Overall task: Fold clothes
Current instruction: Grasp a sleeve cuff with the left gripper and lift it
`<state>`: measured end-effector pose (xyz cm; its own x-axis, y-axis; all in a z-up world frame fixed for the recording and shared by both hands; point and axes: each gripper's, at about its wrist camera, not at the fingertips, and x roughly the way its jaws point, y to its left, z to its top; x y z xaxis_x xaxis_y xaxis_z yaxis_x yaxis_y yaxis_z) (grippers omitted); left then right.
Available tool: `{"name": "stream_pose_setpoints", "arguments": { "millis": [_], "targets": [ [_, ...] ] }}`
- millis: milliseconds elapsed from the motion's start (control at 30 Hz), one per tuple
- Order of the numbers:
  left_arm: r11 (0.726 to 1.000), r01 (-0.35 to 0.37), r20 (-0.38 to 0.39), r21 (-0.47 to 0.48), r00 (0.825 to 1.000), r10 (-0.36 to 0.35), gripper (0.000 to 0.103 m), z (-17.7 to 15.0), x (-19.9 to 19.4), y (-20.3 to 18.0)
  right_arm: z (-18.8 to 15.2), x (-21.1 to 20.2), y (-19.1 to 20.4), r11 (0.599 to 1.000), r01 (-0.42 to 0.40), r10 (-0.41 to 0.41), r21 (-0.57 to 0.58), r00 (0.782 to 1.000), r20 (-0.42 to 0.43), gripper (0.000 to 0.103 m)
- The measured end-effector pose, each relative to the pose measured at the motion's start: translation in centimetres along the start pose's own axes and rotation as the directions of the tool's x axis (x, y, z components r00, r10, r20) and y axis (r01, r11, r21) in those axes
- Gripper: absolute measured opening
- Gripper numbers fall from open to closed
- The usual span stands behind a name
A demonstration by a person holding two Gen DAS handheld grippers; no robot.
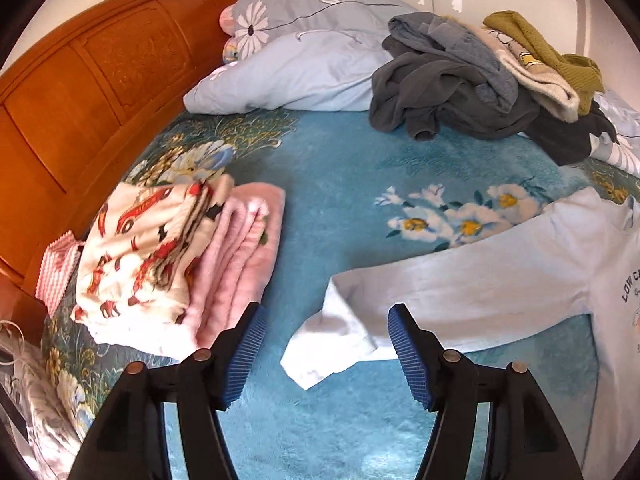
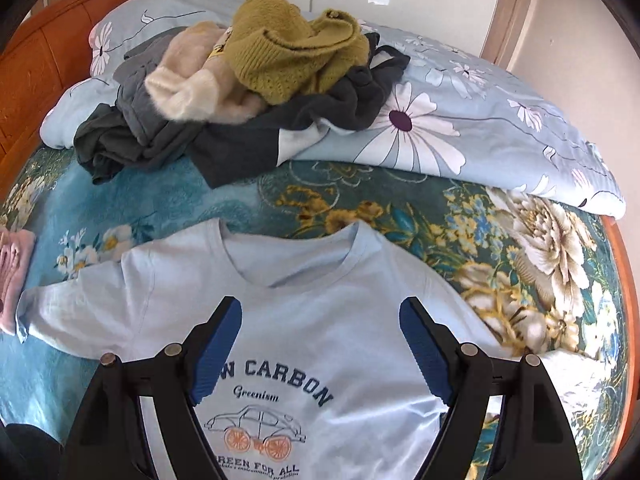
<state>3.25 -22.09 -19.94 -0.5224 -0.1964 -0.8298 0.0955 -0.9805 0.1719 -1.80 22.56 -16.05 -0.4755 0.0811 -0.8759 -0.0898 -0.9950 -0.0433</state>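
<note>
A light blue shirt [image 2: 320,292] lies flat on the teal blanket [image 1: 340,160], front up. The left gripper [image 1: 327,354] is wide open and holds nothing, right above the sleeve [image 1: 332,344]. The right gripper [image 2: 320,354] is wide open too, over the shirt's chest. Folded clothes [image 1: 172,260] sit to the left. A messy pile [image 2: 248,92] lies behind, against the quilt [image 2: 480,120].

We see a bed with a teal floral blanket [image 1: 344,168] spread across it, white and gold blossoms woven into the pile. A carved orange-brown wooden headboard [image 1: 80,92] stands along its left side. A pale blue duvet [image 2: 480,128] printed with large white daisies lies bunched at the far edge, near a white wall [image 2: 580,40]. A pink-and-white zigzag cloth [image 1: 58,276] sits beside the headboard.
</note>
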Motion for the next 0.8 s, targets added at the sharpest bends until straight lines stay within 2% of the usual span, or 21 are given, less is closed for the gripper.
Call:
{"name": "stream_pose_setpoints", "arguments": {
  "millis": [167,200,300,367,433,500,533,567,600,733,800],
  "targets": [
    [0.994,0.082,-0.032,-0.077,0.996,-0.085,0.068,-0.6,1.3,0.5,-2.0,1.1,1.3,0.999,-0.047,0.046,-0.010,0.998,-0.053,0.082],
    [0.995,0.072,-0.041,-0.063,0.996,-0.075,0.068,-0.4,1.7,0.1,-2.2,1.2,1.6,0.998,-0.058,0.057,-0.009,0.996,-0.062,0.082],
    [0.999,-0.037,-0.109,0.003,0.993,0.037,0.068,-0.5,3.8,-0.9,-2.5,1.7,2.3,0.996,-0.085,0.084,-0.013,0.993,-0.079,0.082],
    [1.000,-0.027,-0.150,-0.001,0.988,0.026,0.068,-1.1,4.9,-0.5,-2.6,1.8,2.6,0.996,-0.091,0.089,-0.023,0.992,-0.086,0.082],
    [0.998,-0.025,-0.185,-0.052,0.983,0.015,0.067,-1.6,5.5,0.5,-2.5,1.9,2.8,0.994,-0.101,0.099,-0.029,0.992,-0.085,0.082],
    [0.992,-0.024,-0.213,-0.123,0.977,-0.002,0.058,-2.0,6.0,1.8,-2.4,2.0,2.7,0.993,-0.114,0.111,-0.025,0.990,-0.089,0.082],
    [0.987,-0.019,-0.224,-0.159,0.974,-0.017,0.041,-2.1,6.0,2.4,-2.4,2.1,2.7,0.993,-0.120,0.118,-0.019,0.989,-0.094,0.082],
    [0.981,-0.014,-0.234,-0.196,0.972,-0.033,0.017,-2.2,6.0,3.0,-2.5,2.2,2.7,0.992,-0.127,0.125,-0.013,0.987,-0.100,0.082],
    [0.973,-0.010,-0.244,-0.231,0.969,-0.048,0.010,-2.4,6.1,3.6,-2.5,2.3,2.8,0.991,-0.135,0.134,-0.007,0.985,-0.106,0.082],
    [0.964,0.026,-0.241,-0.264,0.966,-0.092,0.006,-2.2,4.9,4.3,-2.7,2.2,3.2,0.986,-0.165,0.163,-0.005,0.981,-0.106,0.082],
    [0.946,0.086,-0.211,-0.313,0.965,-0.157,0.006,-1.2,3.2,4.7,-2.6,1.9,3.2,0.984,-0.178,0.177,-0.004,0.980,-0.096,0.082]
  ]
}}
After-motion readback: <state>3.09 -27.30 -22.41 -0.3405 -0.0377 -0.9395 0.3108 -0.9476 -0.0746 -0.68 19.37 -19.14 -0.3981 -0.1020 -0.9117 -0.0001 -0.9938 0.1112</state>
